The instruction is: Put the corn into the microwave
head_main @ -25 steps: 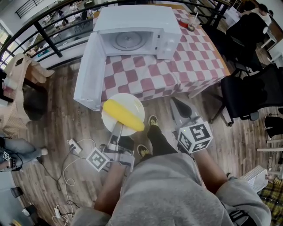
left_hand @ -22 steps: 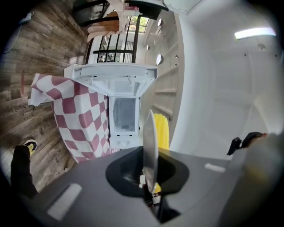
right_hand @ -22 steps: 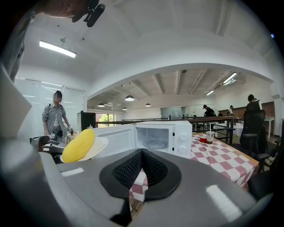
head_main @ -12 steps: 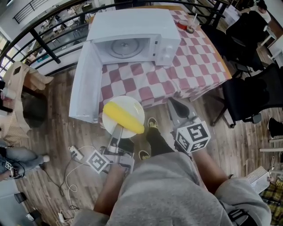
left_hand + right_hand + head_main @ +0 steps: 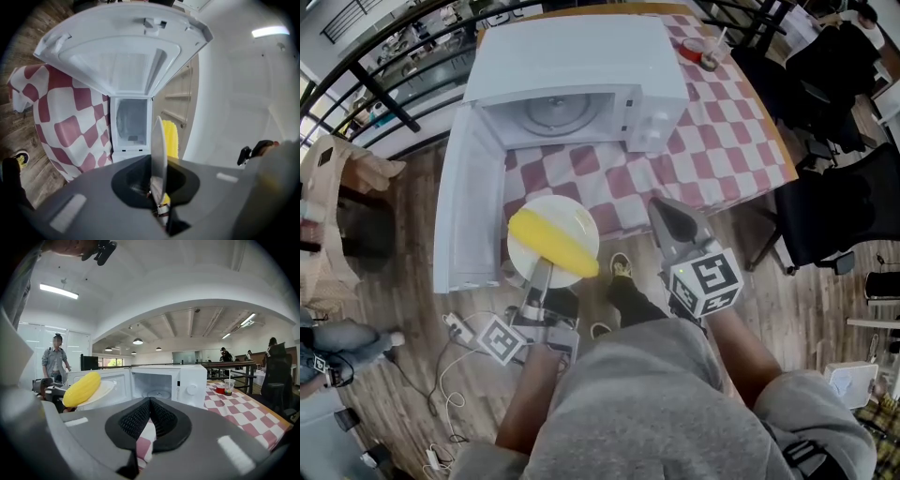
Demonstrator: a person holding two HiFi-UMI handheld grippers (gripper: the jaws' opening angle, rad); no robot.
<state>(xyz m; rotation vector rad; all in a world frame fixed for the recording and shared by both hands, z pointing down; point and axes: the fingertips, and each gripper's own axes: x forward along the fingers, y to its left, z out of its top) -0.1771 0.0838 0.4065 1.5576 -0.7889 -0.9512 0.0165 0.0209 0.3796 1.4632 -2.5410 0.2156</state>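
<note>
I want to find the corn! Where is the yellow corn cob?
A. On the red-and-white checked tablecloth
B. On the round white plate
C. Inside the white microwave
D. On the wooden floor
B: the yellow corn cob lies on the round white plate, which the left gripper holds by its rim, outside the white microwave.

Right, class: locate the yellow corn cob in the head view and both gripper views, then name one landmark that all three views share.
Head view: yellow corn cob left of centre, lying on the white round plate.
Left gripper view: a yellow strip near the centre, just right of the edge-on plate.
Right gripper view: lower left, on the plate.
Shared landmark: the white microwave, door open.
</note>
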